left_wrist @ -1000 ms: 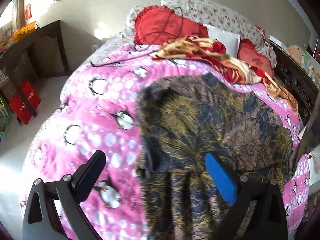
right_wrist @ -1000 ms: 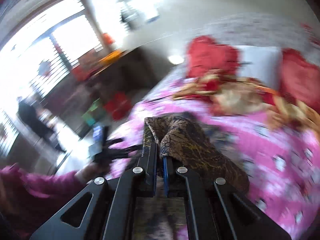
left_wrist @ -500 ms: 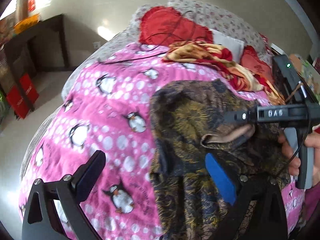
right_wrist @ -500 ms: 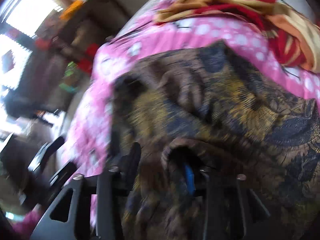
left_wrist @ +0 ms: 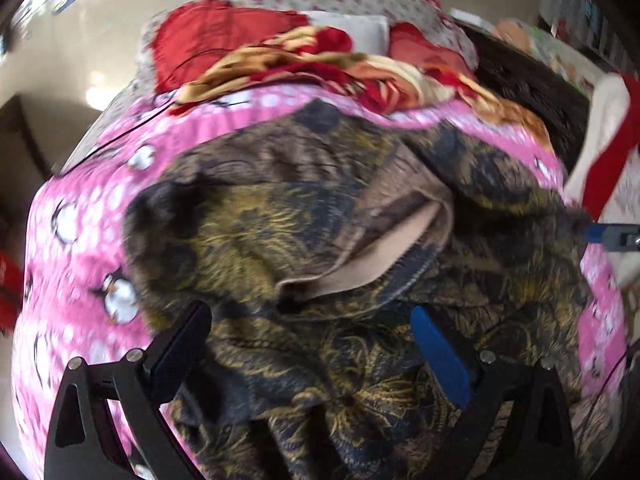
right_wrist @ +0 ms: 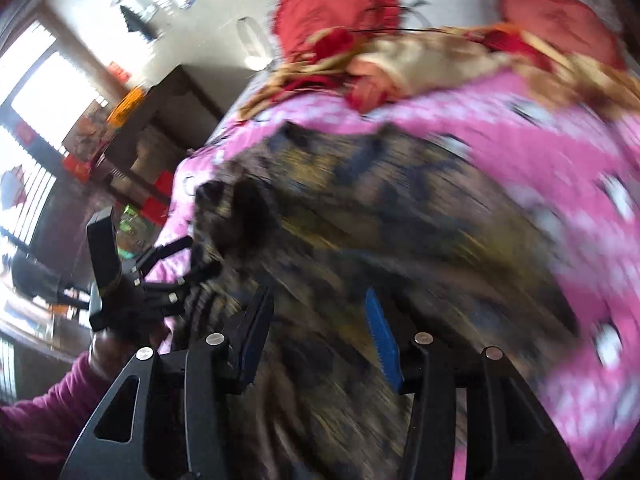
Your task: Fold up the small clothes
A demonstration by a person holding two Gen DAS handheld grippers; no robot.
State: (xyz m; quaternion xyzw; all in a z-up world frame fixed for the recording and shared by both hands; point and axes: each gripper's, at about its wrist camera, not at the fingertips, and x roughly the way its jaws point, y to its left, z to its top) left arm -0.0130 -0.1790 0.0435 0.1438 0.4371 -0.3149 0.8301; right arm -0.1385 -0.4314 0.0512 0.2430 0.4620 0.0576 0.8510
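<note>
Left wrist view: I see the dark flowered garment [left_wrist: 320,248] rumpled on the pink blanket [left_wrist: 80,280], one flap turned over. My left gripper [left_wrist: 308,344] hangs above it, jaws wide apart, grasping nothing. My right gripper [right_wrist: 320,320] is opening over the cloth, nothing pinched.

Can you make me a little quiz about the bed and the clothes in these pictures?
1. True or false: the dark floral garment lies on a green blanket.
2. Which animals are printed on the pink blanket? A) cats B) penguins C) fish
3. Fill in: the left gripper has its fingers wide ____, gripping nothing.

Key:
1. False, the blanket is pink.
2. B
3. apart
</note>
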